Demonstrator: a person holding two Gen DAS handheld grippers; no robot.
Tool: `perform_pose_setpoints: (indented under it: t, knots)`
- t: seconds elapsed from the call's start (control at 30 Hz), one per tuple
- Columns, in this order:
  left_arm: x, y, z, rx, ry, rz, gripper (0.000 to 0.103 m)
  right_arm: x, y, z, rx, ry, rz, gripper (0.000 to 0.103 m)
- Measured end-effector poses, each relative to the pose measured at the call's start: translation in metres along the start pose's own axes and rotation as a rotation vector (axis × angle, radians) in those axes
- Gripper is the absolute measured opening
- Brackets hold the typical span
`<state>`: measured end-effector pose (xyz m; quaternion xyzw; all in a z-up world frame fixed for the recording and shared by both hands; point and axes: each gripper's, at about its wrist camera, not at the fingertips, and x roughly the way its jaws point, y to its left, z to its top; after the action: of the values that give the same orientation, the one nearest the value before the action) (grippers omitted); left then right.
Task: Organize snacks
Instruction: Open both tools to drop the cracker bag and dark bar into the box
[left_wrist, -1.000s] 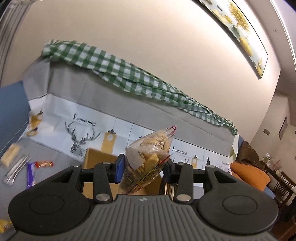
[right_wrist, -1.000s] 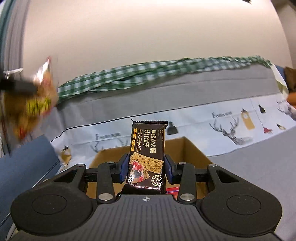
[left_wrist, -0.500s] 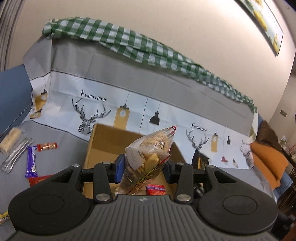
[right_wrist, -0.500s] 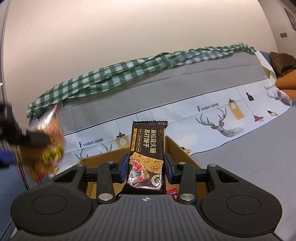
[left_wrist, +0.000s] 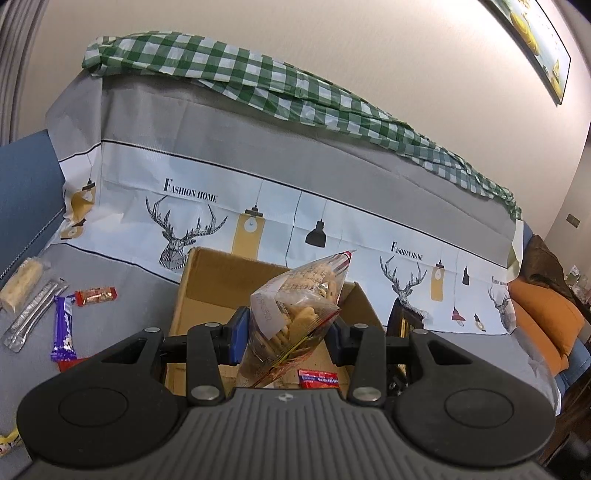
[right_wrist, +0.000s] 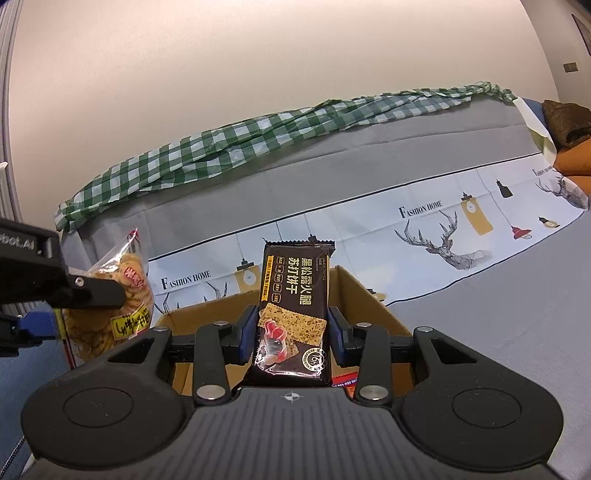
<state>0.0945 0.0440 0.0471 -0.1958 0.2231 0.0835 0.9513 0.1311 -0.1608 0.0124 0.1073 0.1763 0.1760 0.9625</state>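
Note:
A clear bag of small biscuits (left_wrist: 295, 317) stands tilted between the blue pads of my left gripper (left_wrist: 286, 338), which is shut on it above the open cardboard box (left_wrist: 207, 280). A red packet (left_wrist: 318, 378) lies on the box floor. In the right wrist view my right gripper (right_wrist: 291, 332) is shut on a dark brown cracker packet (right_wrist: 295, 295), upright over the same cardboard box (right_wrist: 365, 302). The left gripper (right_wrist: 55, 291) with its biscuit bag (right_wrist: 122, 295) shows at the left edge there. The dark packet's top (left_wrist: 408, 319) peeks past the box's right wall.
Loose snacks lie on the grey cloth left of the box: a purple bar (left_wrist: 63, 332), a small red-orange packet (left_wrist: 96, 295), a clear stick pack (left_wrist: 33, 317) and a pale wafer (left_wrist: 20, 282). Behind stands a sofa back with deer-print cloth (left_wrist: 295, 221) and a green checked cloth (left_wrist: 295, 92).
The left gripper has sunk and tipped downward with the biscuit bag, coming over the box. The right gripper has shifted slightly, still holding the cracker packet.

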Motion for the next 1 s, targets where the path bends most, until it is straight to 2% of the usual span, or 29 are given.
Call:
perform_pose_setpoints:
  t: [0.07,0.1,0.13,0.17,0.2,0.27,0.33,0.63,0.83,1.0]
  knots:
    - [0.0,-0.002,0.004,0.005,-0.003,-0.023,0.052,0.001,0.0,-0.001,-0.004,0.006,0.009,0.041]
    - [-0.001,-0.004,0.006,0.012,-0.003,-0.04,0.066,0.002,0.0,-0.001,-0.006,0.014,0.015,0.044]
    - [-0.002,-0.006,0.006,0.021,-0.004,-0.06,0.072,0.004,0.001,-0.002,-0.014,0.028,0.014,0.049]
    - [-0.003,-0.007,0.006,0.027,-0.01,-0.07,0.074,0.005,0.002,-0.003,-0.024,0.038,0.009,0.056]
    - [-0.005,-0.008,0.006,0.037,-0.015,-0.075,0.074,0.005,0.003,-0.004,-0.031,0.04,0.008,0.067]
    - [-0.008,-0.006,0.002,0.042,-0.02,-0.076,0.074,0.005,0.004,-0.004,-0.037,0.045,0.018,0.07]
    - [-0.01,0.0,-0.002,0.03,-0.014,-0.076,0.071,0.005,0.006,-0.005,-0.042,0.052,0.019,0.075]
    - [-0.036,0.034,-0.025,-0.025,-0.003,-0.098,0.043,-0.001,0.017,-0.01,-0.086,0.059,0.02,0.075]
    - [-0.056,0.066,-0.036,-0.003,-0.034,-0.066,0.036,-0.018,0.03,-0.012,-0.122,0.021,0.044,0.075]
    - [-0.059,0.108,-0.039,-0.004,-0.032,-0.004,0.036,-0.029,0.041,-0.015,-0.156,0.017,0.061,0.075]
